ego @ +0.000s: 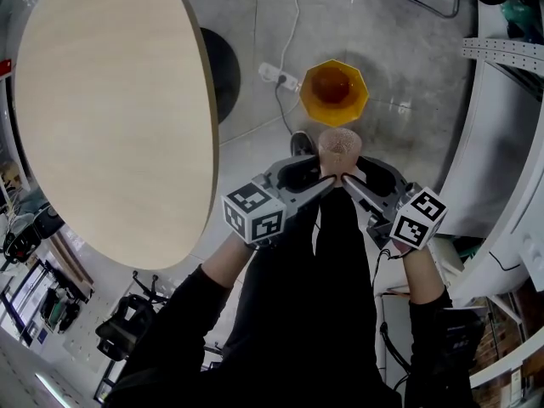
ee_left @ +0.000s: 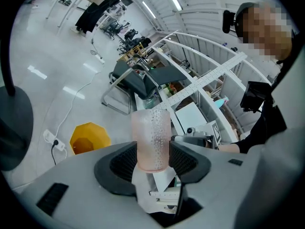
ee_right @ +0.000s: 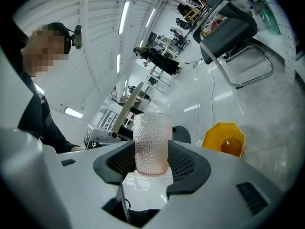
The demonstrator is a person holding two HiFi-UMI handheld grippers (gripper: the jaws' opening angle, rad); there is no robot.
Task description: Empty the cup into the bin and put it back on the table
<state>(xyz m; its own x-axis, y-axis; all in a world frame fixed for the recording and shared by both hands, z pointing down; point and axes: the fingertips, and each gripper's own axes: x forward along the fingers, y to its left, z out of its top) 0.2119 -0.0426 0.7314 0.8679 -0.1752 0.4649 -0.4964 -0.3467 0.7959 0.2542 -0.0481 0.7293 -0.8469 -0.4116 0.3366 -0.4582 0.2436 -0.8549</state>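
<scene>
I hold the cup (ego: 340, 147) with both tongs at once. My left tongs (ego: 327, 178) are clenched on the cup from one side, and my right tongs (ego: 349, 180) are clenched on it from the other side. In the left gripper view the cup stands right between the two dark pads, and both pads touch its sides. The right gripper view shows the same thing. The cup is pink and see-through, with little bumps all over it. It stands up straight with its open end on top. I cannot tell if there is anything inside it. The cup hangs in the air above the grey floor (ego: 408, 66), out in front of my legs. The yellow bin (ego: 334, 92) sits on the floor a bit past the cup, so the cup is near the bin but not over it. The big round worktop (ego: 110, 117) is off to my left, well apart from the cup. A white plug strip (ego: 279, 76) lies on the floor beside the bin.
</scene>
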